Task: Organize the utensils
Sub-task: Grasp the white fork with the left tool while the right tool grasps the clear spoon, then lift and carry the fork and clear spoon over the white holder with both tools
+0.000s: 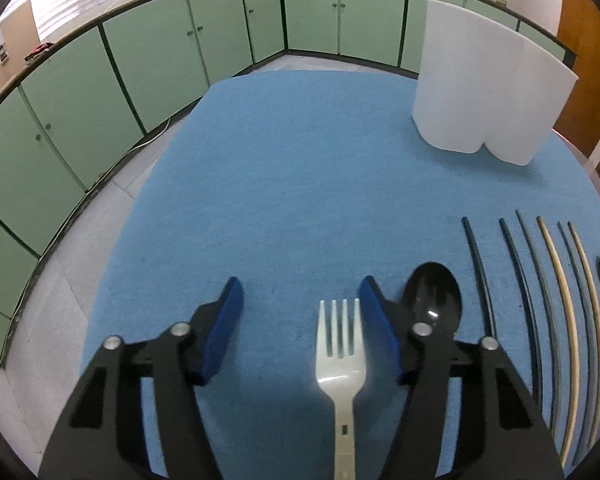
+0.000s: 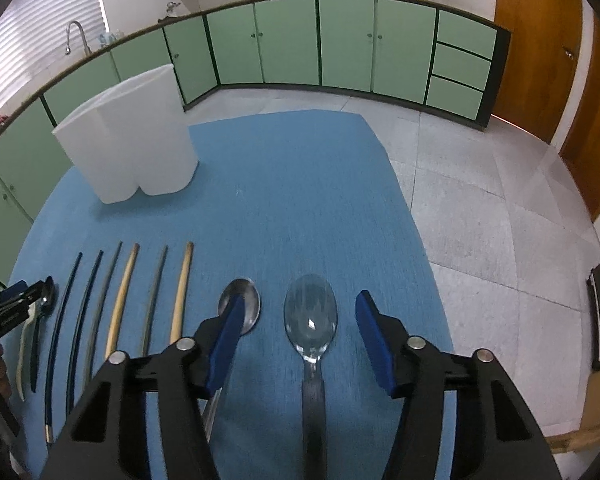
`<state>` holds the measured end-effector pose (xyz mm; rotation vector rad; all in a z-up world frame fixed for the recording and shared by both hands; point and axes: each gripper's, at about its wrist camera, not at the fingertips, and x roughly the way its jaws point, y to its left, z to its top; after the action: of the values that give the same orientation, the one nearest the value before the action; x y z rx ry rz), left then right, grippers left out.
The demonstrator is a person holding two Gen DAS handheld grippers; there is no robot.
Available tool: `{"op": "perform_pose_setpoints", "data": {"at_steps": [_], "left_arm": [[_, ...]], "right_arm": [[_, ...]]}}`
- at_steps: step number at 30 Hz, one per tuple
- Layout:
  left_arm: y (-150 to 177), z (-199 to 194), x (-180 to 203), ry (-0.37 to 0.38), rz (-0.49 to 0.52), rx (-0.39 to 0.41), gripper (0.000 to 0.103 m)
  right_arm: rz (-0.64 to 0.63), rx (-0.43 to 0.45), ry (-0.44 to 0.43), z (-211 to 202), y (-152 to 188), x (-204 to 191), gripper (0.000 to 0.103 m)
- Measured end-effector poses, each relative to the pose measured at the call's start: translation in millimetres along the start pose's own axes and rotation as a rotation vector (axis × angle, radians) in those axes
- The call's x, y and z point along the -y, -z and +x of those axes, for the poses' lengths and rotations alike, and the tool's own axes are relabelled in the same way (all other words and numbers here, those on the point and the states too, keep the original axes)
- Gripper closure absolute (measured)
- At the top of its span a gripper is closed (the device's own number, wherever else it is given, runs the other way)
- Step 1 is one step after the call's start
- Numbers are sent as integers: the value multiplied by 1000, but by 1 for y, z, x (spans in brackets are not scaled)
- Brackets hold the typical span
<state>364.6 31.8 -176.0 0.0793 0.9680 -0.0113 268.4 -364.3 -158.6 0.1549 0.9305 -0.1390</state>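
Observation:
In the left wrist view my left gripper (image 1: 300,296) is open above a white plastic fork (image 1: 341,364) lying on the blue mat, tines pointing away. A black spoon (image 1: 434,298) lies just right of it, then several chopsticks (image 1: 556,320). In the right wrist view my right gripper (image 2: 300,312) is open over a clear-bowled spoon (image 2: 310,320); a metal spoon (image 2: 247,300) lies by its left finger. Several chopsticks (image 2: 120,312) lie further left. A white two-compartment utensil holder (image 2: 130,140) stands at the back; it also shows in the left wrist view (image 1: 488,88).
The blue mat (image 2: 300,200) covers the table; its edges drop to a grey tiled floor (image 2: 500,220). Green cabinets (image 1: 140,60) line the room. My left gripper (image 2: 18,294) shows at the far left of the right wrist view. A wooden door (image 2: 540,60) stands at the right.

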Motion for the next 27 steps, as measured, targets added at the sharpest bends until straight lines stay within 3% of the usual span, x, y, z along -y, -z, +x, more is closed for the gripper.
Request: {"op": "perform_pose_setpoints", "data": {"at_steps": [1, 6, 10, 15, 21, 27], "left_arm": [[1, 0, 2, 3, 4, 4, 62], [4, -3, 9, 26, 16, 15, 86], [6, -4, 11, 37, 11, 21, 86], [8, -5, 8, 40, 16, 27, 86], [5, -10, 10, 29, 25, 52, 86], [13, -34, -1, 37, 3, 131, 86]], "right_arm": [[-9, -7, 4, 3, -2, -1, 49], [-12, -38, 11, 15, -3, 0, 50], [-8, -58, 10, 23, -5, 3, 53], [-1, -97, -14, 30, -4, 9, 71], [16, -92, -38, 26, -3, 12, 71], [37, 1, -95, -7, 0, 17, 71]]}}
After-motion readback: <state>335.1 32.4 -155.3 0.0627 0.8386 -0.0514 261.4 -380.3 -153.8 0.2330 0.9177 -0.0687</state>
